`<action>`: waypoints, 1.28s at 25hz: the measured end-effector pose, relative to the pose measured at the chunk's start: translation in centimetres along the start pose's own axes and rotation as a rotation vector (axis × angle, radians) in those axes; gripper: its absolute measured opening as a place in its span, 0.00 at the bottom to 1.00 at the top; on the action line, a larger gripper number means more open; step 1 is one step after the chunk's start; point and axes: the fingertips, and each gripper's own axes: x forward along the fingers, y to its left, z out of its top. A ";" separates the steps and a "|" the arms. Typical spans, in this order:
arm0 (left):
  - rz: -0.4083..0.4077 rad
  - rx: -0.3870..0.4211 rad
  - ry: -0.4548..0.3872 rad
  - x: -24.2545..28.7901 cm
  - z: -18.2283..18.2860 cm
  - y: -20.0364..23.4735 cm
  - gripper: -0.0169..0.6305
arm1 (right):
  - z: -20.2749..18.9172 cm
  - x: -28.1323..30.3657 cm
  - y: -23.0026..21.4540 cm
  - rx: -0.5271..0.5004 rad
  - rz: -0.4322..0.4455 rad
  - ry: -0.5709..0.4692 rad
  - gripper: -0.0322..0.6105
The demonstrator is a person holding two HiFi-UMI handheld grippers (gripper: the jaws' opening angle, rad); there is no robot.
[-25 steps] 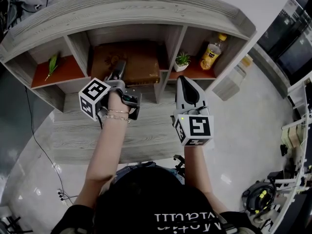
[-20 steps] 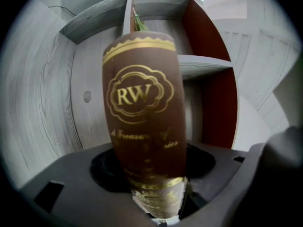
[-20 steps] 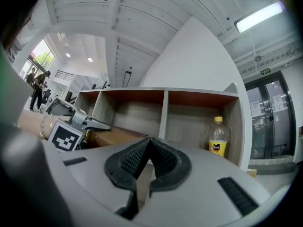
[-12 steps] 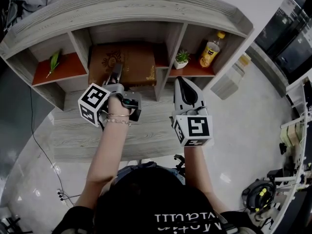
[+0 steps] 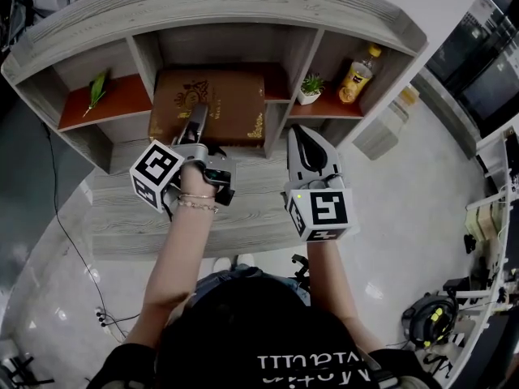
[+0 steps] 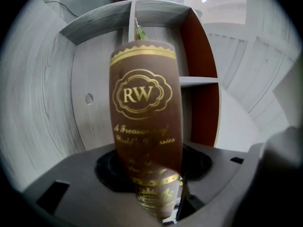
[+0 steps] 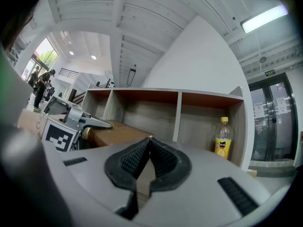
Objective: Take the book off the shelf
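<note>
Book (image 5: 231, 104): brown hardback with gilt stamping, lying flat in the middle compartment of the shelf (image 5: 219, 10), its near edge at the compartment's mouth. I judge it stiff and fairly heavy, with a smooth cover that may slip. My left gripper (image 5: 198, 117) has that near edge between its jaws, which are closing on it; a deep central bite seems safest. My right gripper (image 5: 302, 136) hangs just beside, jaws pressed together, empty.

Room was pretty bare: glossy pale floor (image 5: 49, 298), a white wall (image 7: 199, 65), one long fluorescent ceiling tube (image 7: 265, 18) lit, and dark-framed glass double doors (image 7: 272, 117).
</note>
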 end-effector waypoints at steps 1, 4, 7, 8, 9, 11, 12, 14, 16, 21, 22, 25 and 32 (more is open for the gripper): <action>-0.006 0.006 0.008 -0.3 0.0 0.0 0.39 | -0.1 -0.1 0.3 0.000 0.001 0.004 0.07; -0.025 0.013 0.035 -1.3 0.1 -0.1 0.38 | -0.4 -0.4 1.5 0.001 0.002 0.016 0.07; -0.050 0.027 0.060 -2.5 0.2 -0.2 0.38 | -0.4 -0.9 2.9 -0.001 0.003 0.025 0.07; -0.055 0.030 0.069 -2.7 0.3 -0.1 0.38 | -0.4 -1.0 3.3 -0.002 0.003 0.027 0.07; -0.059 0.032 0.078 -2.8 0.2 -0.1 0.38 | -0.4 -1.1 3.5 -0.002 0.002 0.030 0.07; -0.064 0.035 0.098 -3.0 0.1 0.1 0.38 | -0.6 -1.1 3.7 0.000 -0.005 0.037 0.07; -0.066 0.036 0.109 -3.1 0.1 0.2 0.38 | -0.7 -1.3 3.9 0.002 -0.009 0.041 0.07; -0.071 0.038 0.130 -3.7 0.0 0.4 0.38 | -0.9 -1.7 4.3 0.007 -0.020 0.046 0.07; -0.080 0.040 0.148 -4.2 0.1 0.6 0.38 | -1.2 -2.1 5.0 0.009 -0.029 0.049 0.07; -0.118 0.051 0.172 -5.7 0.2 1.0 0.38 | -2.0 -3.5 6.6 -0.007 -0.040 0.061 0.07; -0.124 0.052 0.179 -5.9 0.1 1.1 0.38 | -2.1 -3.6 6.7 -0.007 -0.043 0.064 0.07; -0.131 0.083 0.208 -6.3 -0.3 1.6 0.38 | -2.2 -3.7 6.6 -0.008 -0.052 0.062 0.07; -0.121 0.234 0.242 -7.4 -1.0 2.3 0.38 | -2.0 -3.8 6.8 -0.010 -0.039 0.059 0.07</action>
